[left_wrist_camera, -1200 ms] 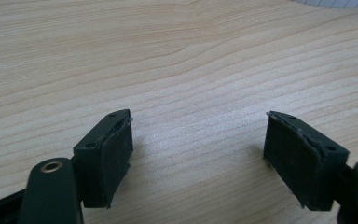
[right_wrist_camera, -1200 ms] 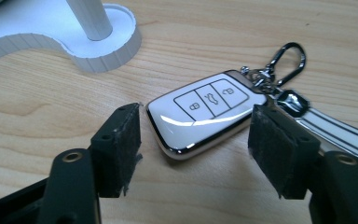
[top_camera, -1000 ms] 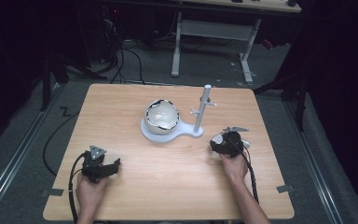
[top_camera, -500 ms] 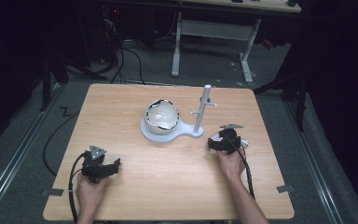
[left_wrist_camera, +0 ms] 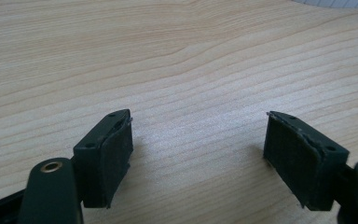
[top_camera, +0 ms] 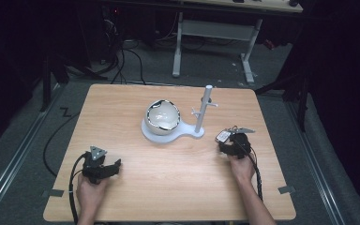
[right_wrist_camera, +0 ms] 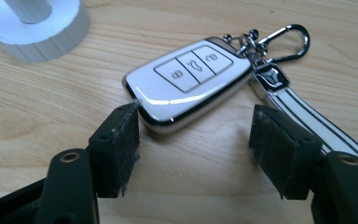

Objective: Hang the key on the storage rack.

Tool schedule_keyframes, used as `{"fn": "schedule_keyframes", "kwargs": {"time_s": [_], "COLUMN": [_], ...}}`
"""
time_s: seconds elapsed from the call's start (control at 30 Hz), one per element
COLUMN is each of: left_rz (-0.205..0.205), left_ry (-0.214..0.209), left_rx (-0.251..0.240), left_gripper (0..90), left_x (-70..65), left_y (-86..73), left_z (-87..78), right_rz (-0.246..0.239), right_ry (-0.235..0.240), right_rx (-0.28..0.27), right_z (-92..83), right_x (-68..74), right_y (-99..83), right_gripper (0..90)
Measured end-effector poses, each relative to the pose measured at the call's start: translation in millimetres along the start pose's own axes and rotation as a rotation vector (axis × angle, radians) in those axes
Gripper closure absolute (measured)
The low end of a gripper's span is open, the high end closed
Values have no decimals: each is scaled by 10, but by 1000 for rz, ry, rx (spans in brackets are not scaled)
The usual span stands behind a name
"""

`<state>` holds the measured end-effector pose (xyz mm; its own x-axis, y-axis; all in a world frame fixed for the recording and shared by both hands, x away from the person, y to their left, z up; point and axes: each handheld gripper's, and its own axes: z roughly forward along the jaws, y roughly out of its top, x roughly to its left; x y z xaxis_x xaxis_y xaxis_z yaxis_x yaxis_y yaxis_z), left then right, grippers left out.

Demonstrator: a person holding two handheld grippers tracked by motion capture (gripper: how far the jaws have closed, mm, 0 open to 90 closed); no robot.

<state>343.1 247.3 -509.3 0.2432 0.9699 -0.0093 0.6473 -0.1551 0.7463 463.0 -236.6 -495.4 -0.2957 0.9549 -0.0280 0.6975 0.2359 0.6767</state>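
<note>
High view: wooden counter with a white stand at mid-depth. A round white bowl-like piece sits on the stand's base, and an upright post with short pegs rises beside it, probably meant for hanging things. The left claw rests near the front left edge, well apart from the stand and seemingly parked. The right claw lies to the right of the stand's base, aimed at a small white key fob on the counter just ahead of it. Room is dark: grey floor, cables, and the legs of a pale desk beyond the counter.

Left gripper view: left claw spread wide with nothing between the pads, only bare pale wood grain under it. Low to the surface, idle by the look of it.

Right gripper view: right claw at medium width; its jaws have just been closing. The key fob lies flat, buttons up, with its near end just entering the gap. The left pad seems to touch a corner; the other pad stands clear, so no grip yet. A carabiner clip and a striped strap trail off the fob's far end, the strap running past the outer pad. The stand's base is near, at upper left. Judgement: lined up to pinch the fob by its sides, likely to hang it on the post.
</note>
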Motion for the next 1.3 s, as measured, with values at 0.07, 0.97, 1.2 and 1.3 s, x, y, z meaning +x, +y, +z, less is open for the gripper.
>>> {"fn": "schedule_keyframes", "kwargs": {"time_s": [0.07,0.97,1.2,1.3], "left_rz": [0,0,0,0], "left_ry": [0,-1,-1,-1], "left_rx": [0,0,0,0], "left_gripper": [242,242,242,242], "left_x": [0,1,1,1], "left_y": [0,0,0,0], "left_z": [0,0,0,0], "right_rz": [7,153,99,79], "right_ry": [-5,-52,-75,-61], "right_rx": [2,61,65,57], "right_z": [-11,258,285,260], "right_x": [-16,78,125,124], "right_y": [-8,425,389,363], "right_gripper": [355,259,336,383]}}
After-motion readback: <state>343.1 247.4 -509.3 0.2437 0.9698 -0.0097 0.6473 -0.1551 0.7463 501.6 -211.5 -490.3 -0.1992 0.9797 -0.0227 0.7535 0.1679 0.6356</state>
